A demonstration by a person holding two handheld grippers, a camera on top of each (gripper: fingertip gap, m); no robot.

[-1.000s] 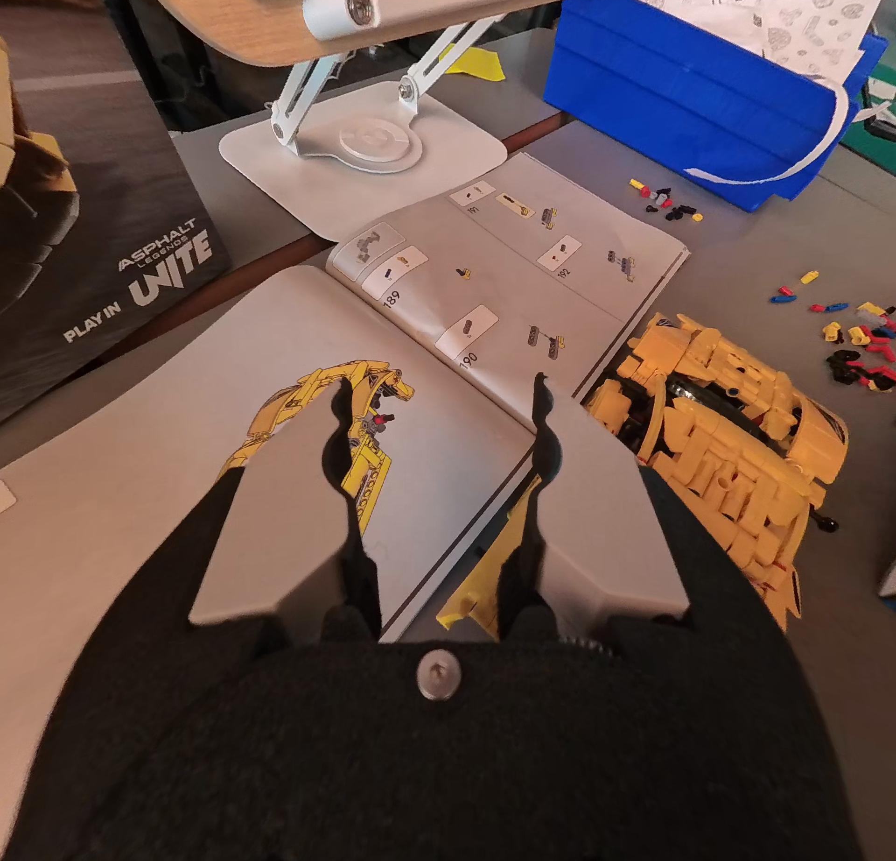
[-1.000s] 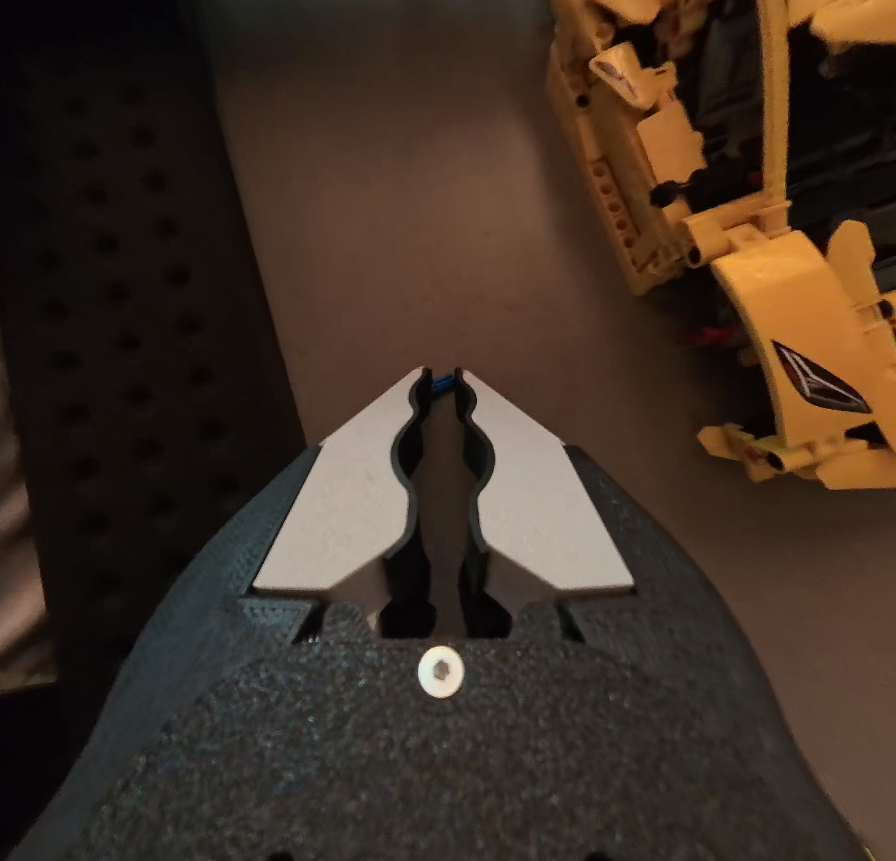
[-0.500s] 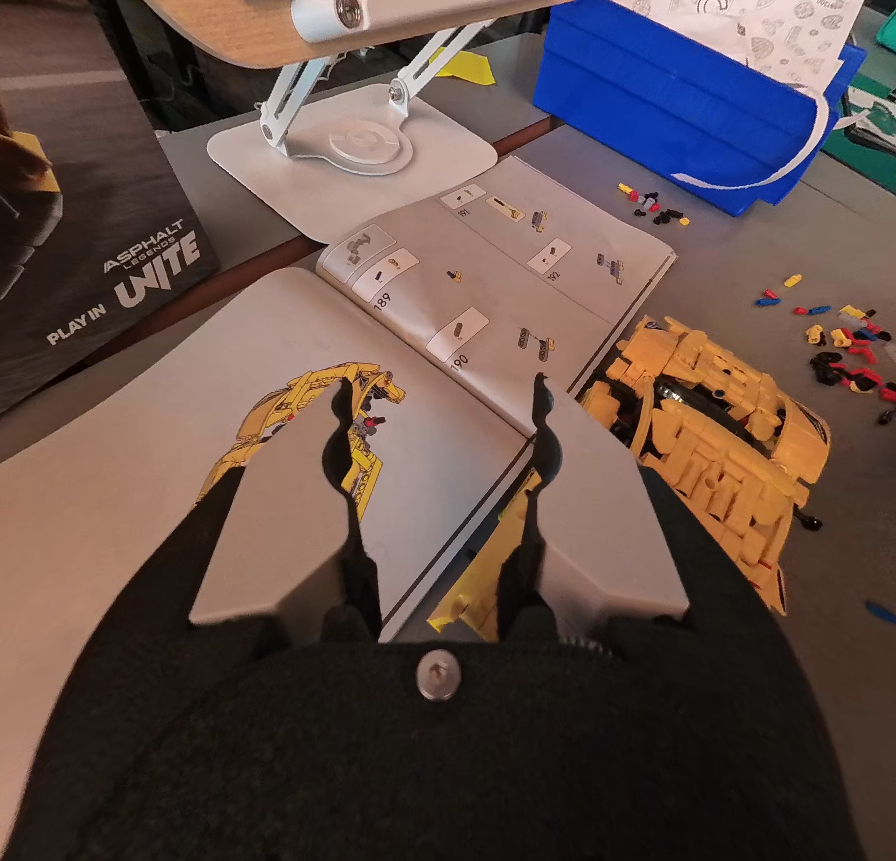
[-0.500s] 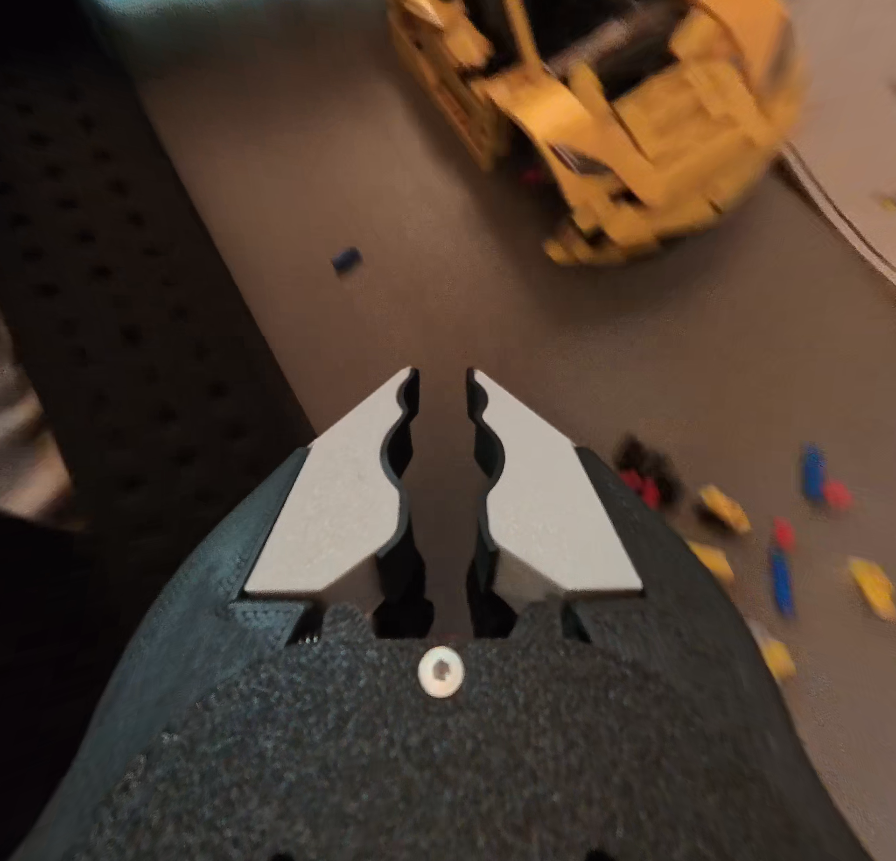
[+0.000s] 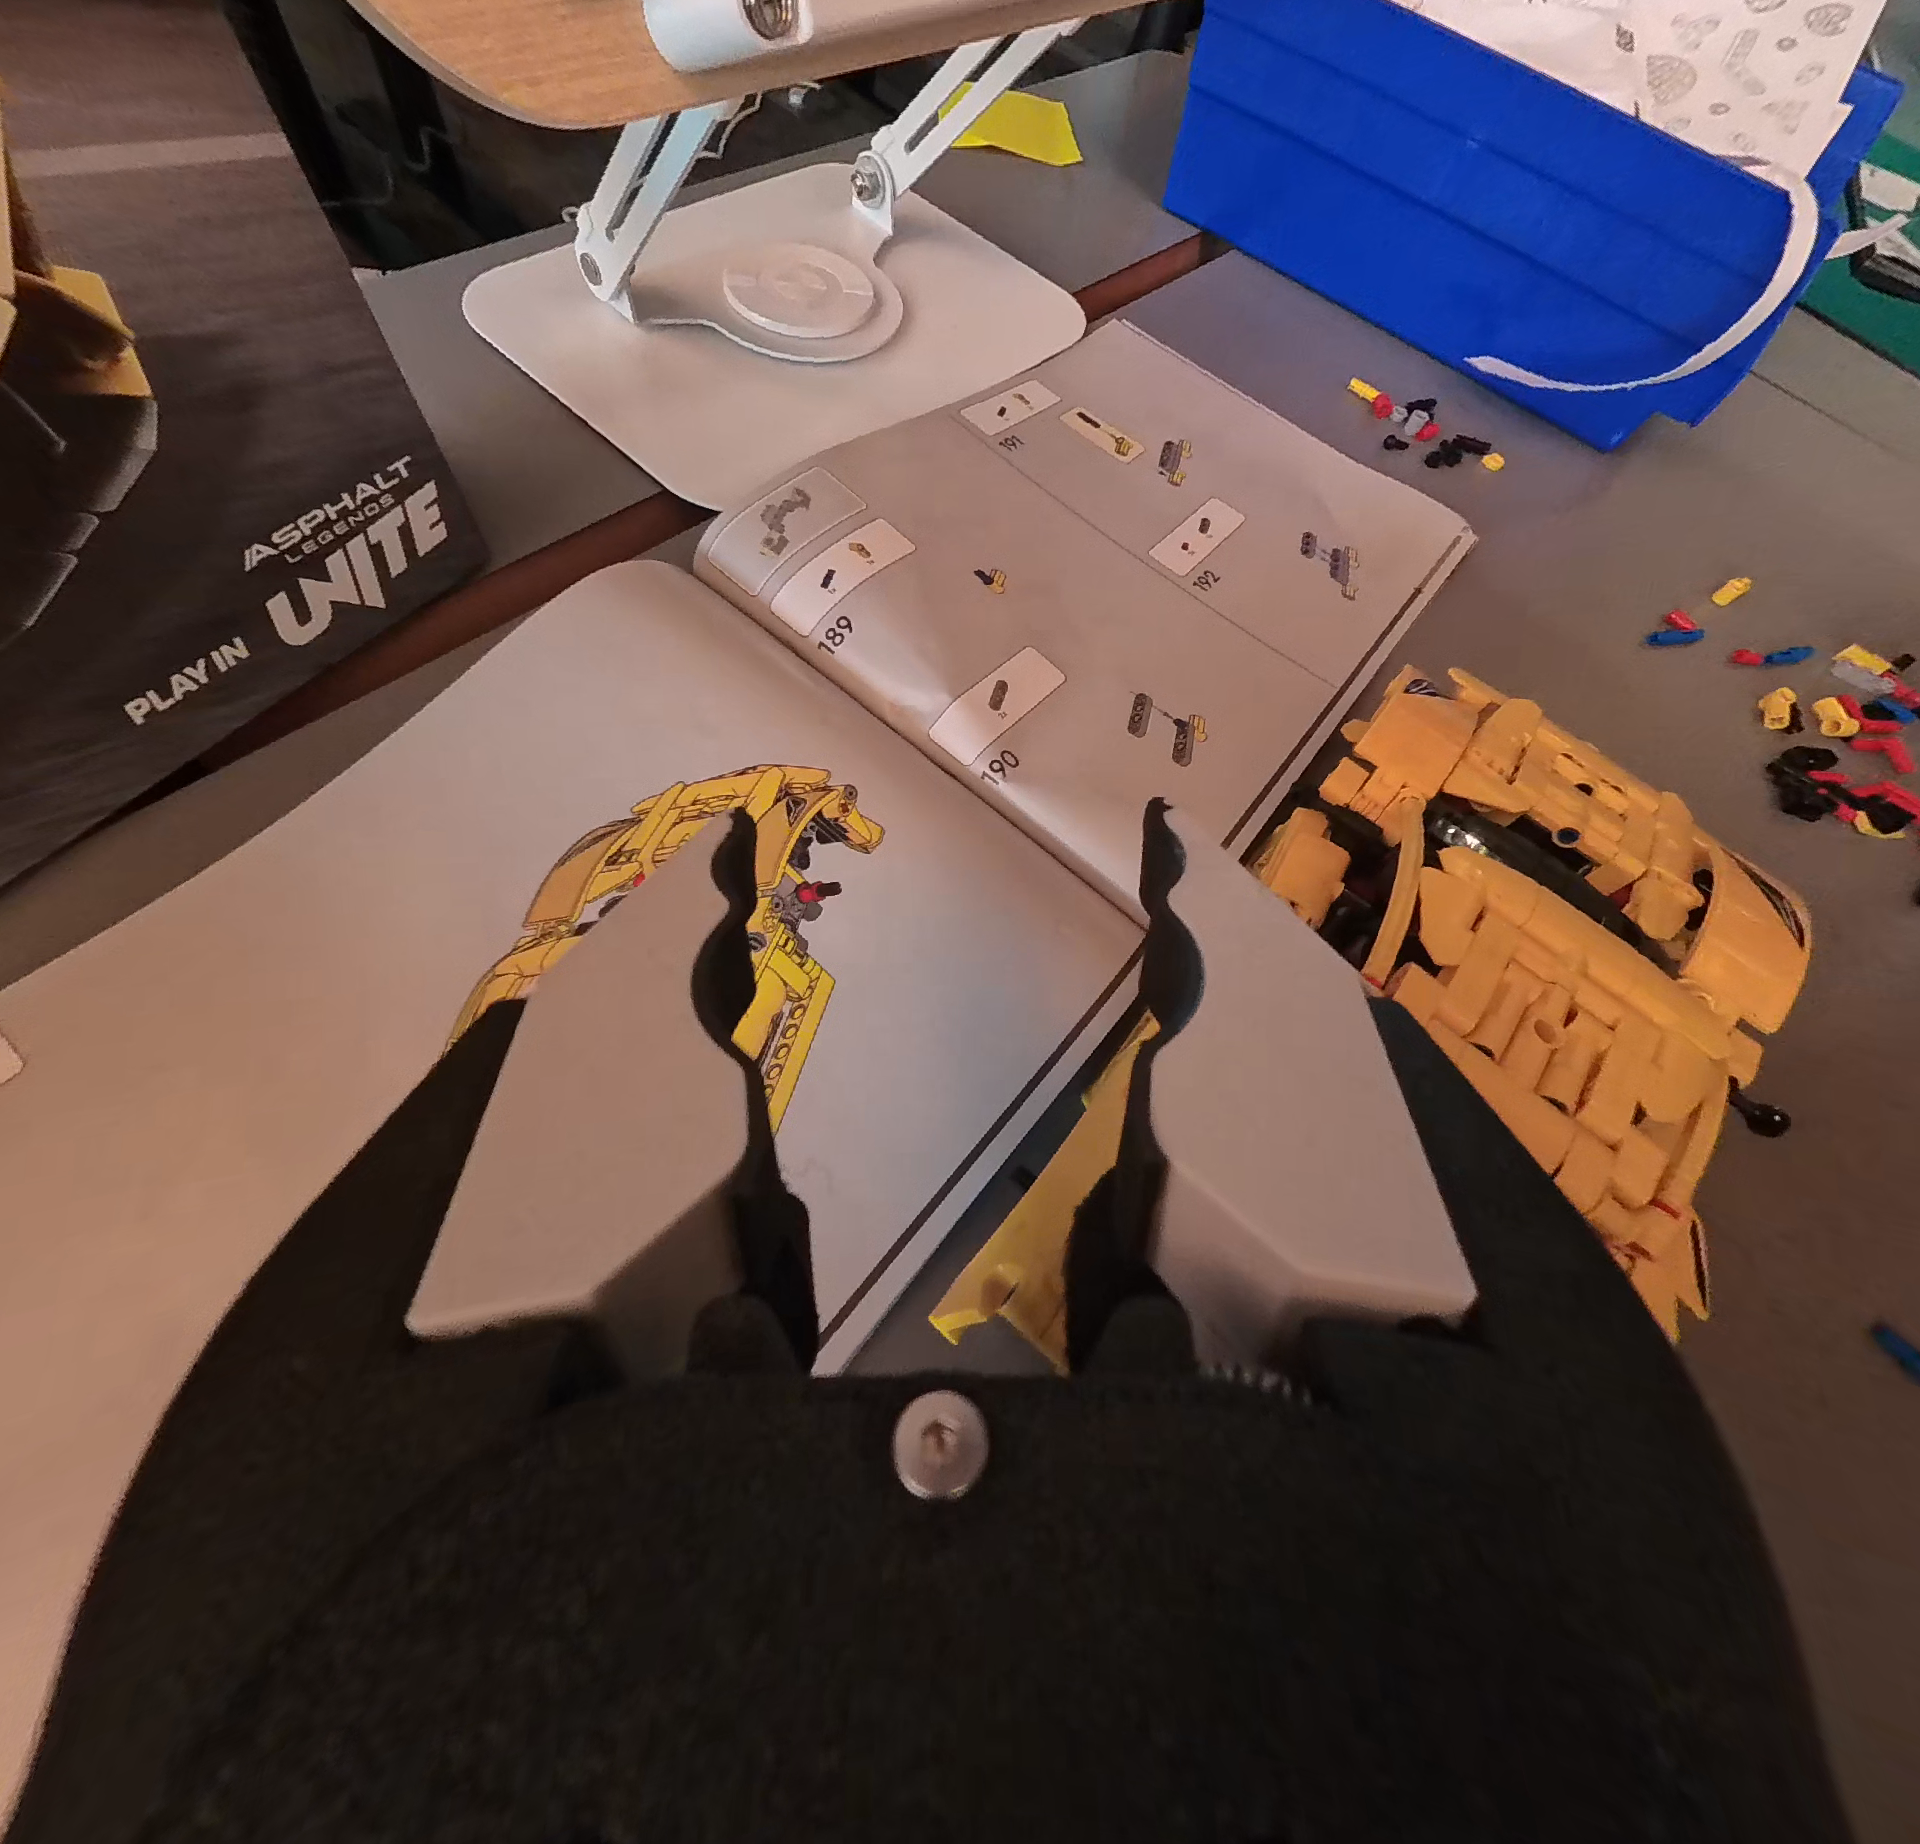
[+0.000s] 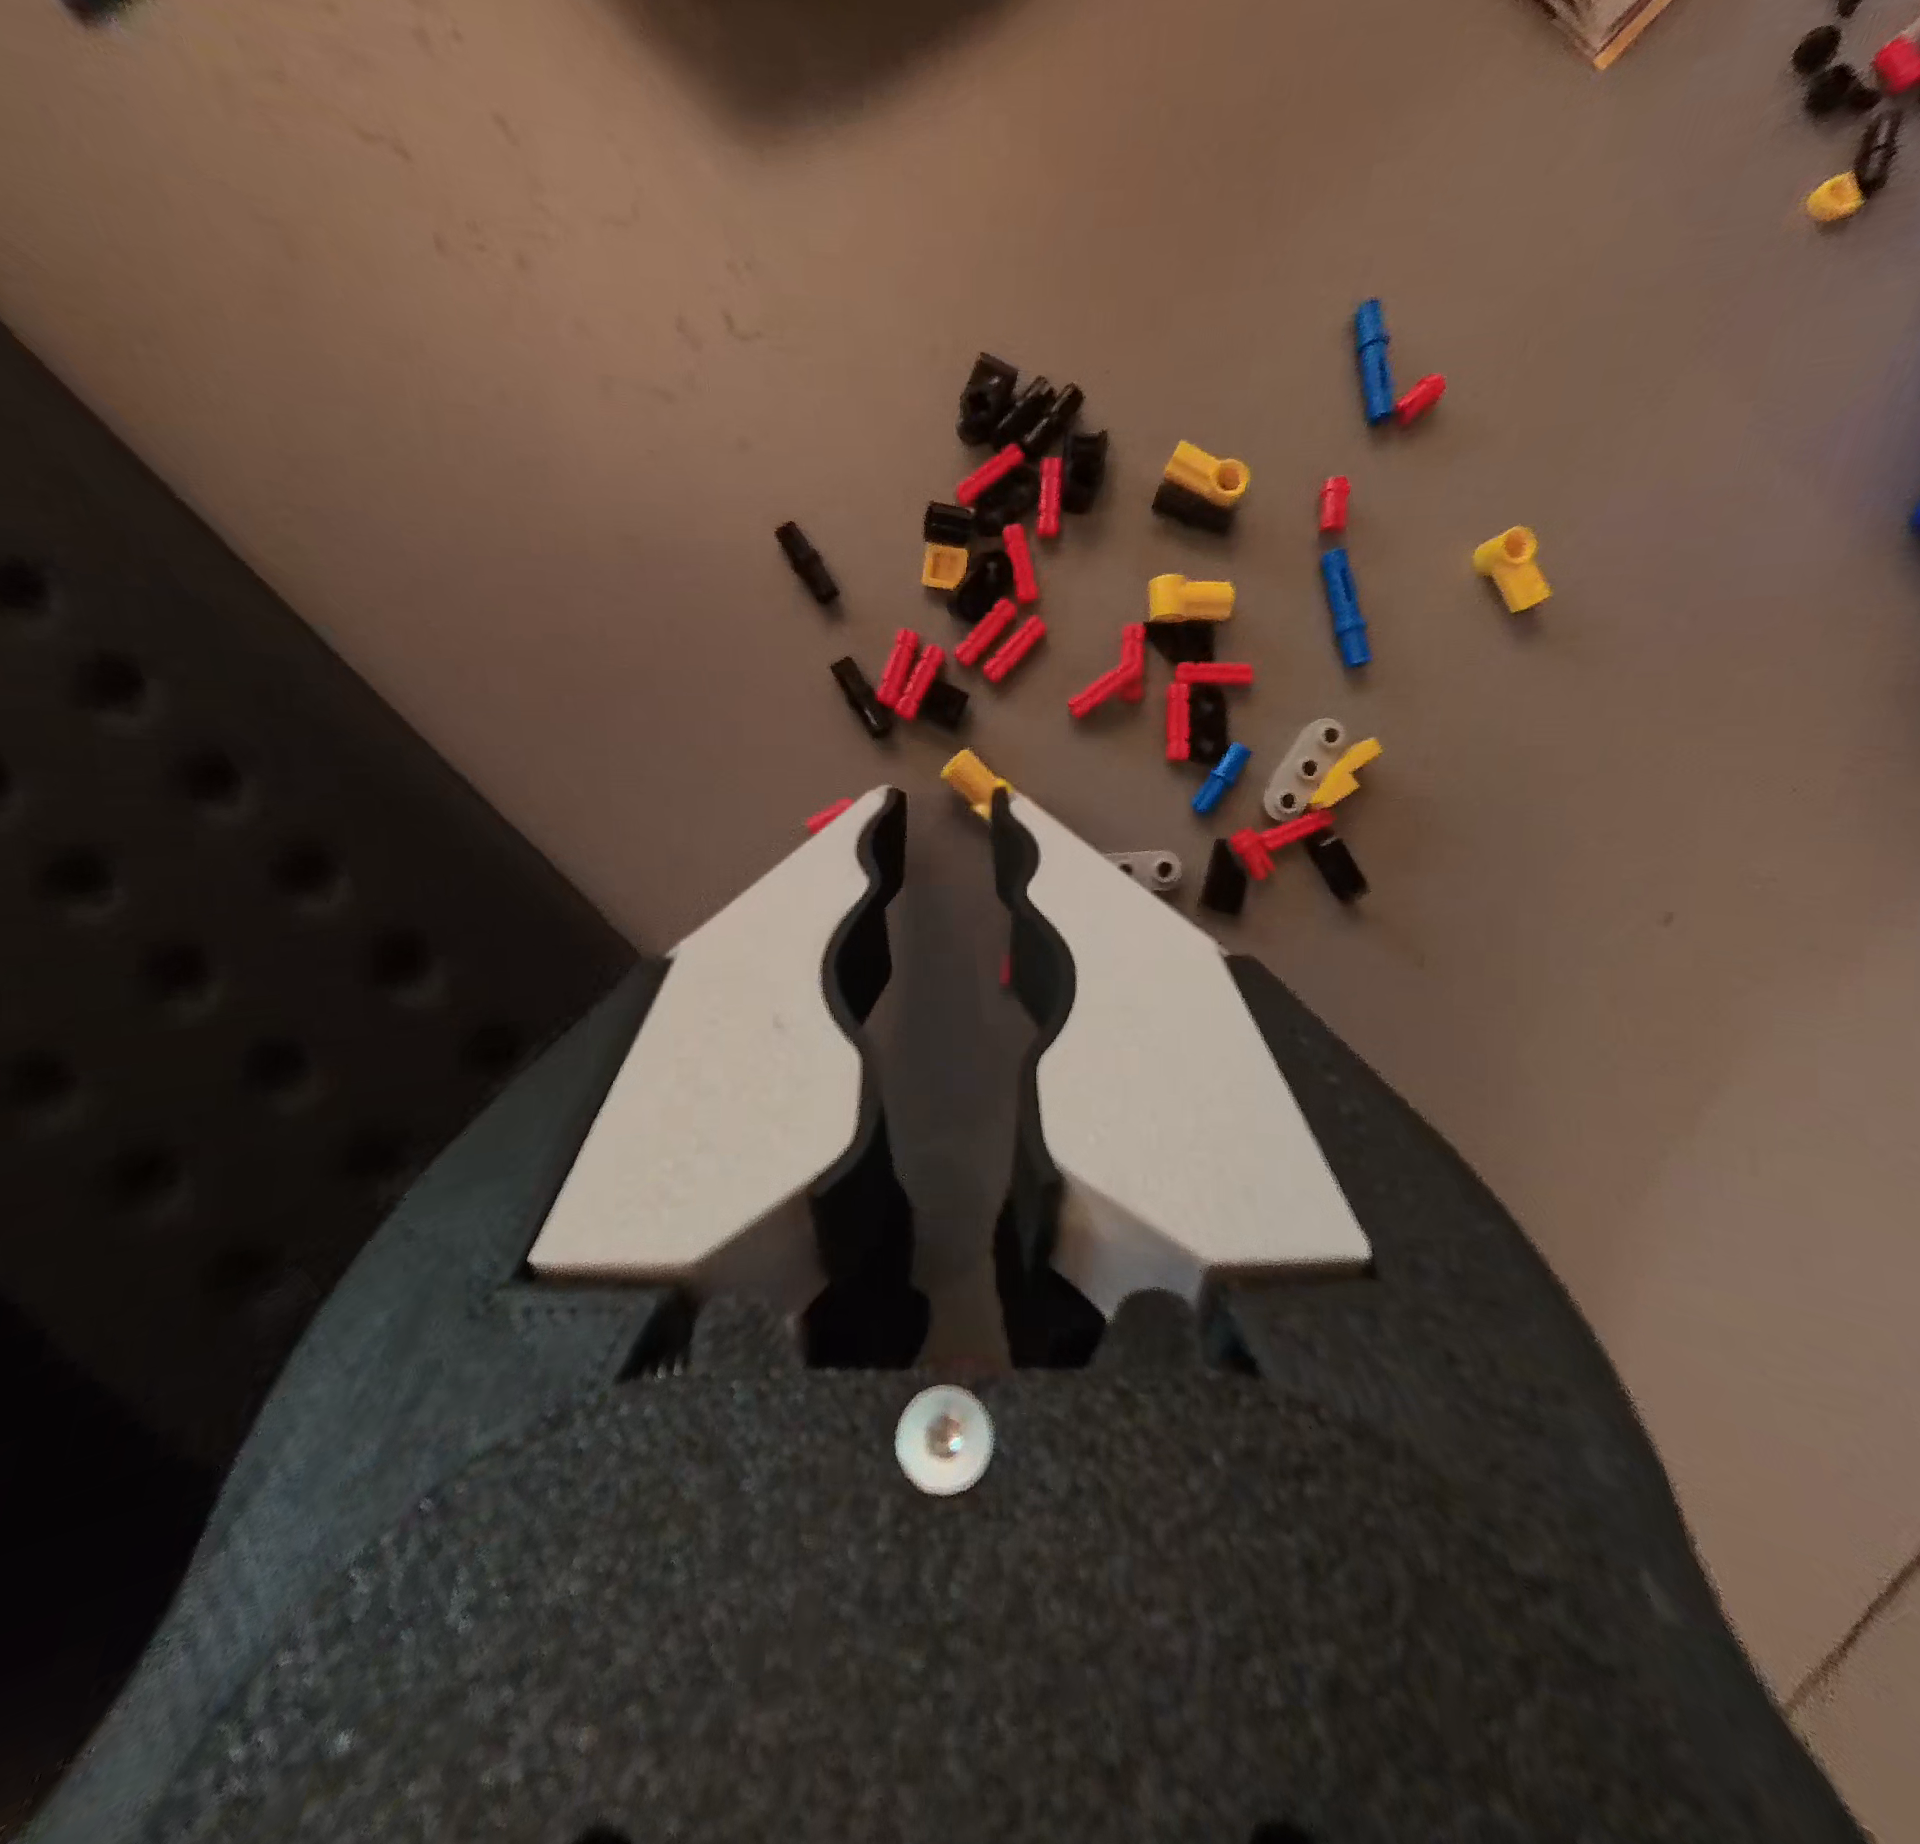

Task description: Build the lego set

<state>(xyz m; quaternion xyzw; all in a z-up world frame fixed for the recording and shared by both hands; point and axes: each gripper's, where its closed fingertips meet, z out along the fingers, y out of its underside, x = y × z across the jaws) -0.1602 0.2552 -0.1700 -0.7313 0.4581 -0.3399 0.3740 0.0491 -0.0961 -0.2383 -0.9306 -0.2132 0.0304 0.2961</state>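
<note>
**Right gripper over the loose parts, left gripper waiting above the manual**

The right gripper [image 6: 945, 807] hovers with jaws narrowly parted and empty over a scatter of small red, black, blue and yellow plastic pins and connectors [image 6: 1122, 599] on the grey tabletop [image 6: 520, 288], probably to choose the next piece. A small yellow connector [image 6: 968, 774] lies just beyond its tips. The left gripper [image 5: 940, 838] hangs wide and empty above the open paper instruction booklet [image 5: 1039, 599], leaving the step pages readable. The half-built yellow brick car [image 5: 1527, 953] rests beside the booklet, near the parts.
</note>
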